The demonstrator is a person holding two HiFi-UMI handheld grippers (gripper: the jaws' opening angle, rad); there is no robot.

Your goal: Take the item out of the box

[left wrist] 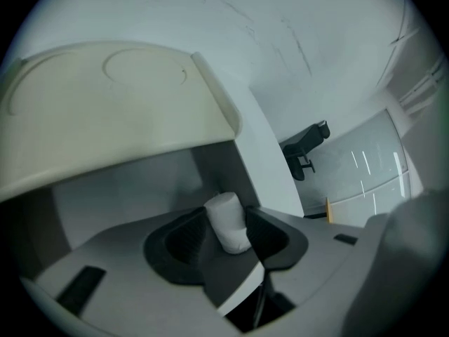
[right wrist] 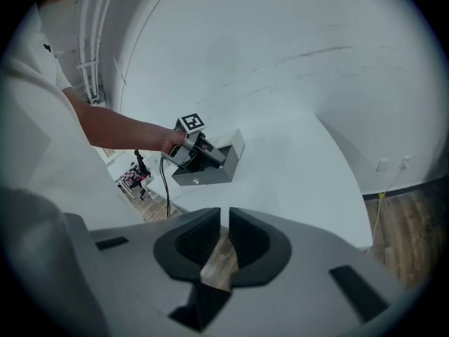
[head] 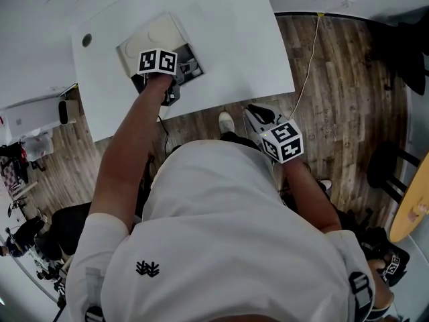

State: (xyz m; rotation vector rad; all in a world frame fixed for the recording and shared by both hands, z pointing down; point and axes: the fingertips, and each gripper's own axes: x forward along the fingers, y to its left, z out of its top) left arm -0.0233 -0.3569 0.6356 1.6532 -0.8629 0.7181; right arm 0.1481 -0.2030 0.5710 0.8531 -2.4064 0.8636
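Note:
A white roll [left wrist: 228,220] stands tilted between the pads of my left gripper [left wrist: 228,234], which touch it on both sides, inside the grey box [left wrist: 126,188]. The box's cream lid [left wrist: 105,111] is raised above it. The head view shows the left gripper [head: 175,72] reaching into the box [head: 193,64] on the white table [head: 228,39], with the lid [head: 151,35] folded back. My right gripper [right wrist: 226,241] is shut and empty, held off the table's near edge over the floor [head: 258,116]. From there I see the box [right wrist: 210,170] and the left gripper [right wrist: 200,149] inside it.
The white table [right wrist: 302,167] ends close in front of the person. A thin cable [head: 308,66] runs over the wooden floor at the right. A black stool [head: 385,166] stands far right. A black office chair [left wrist: 305,146] shows beyond the table.

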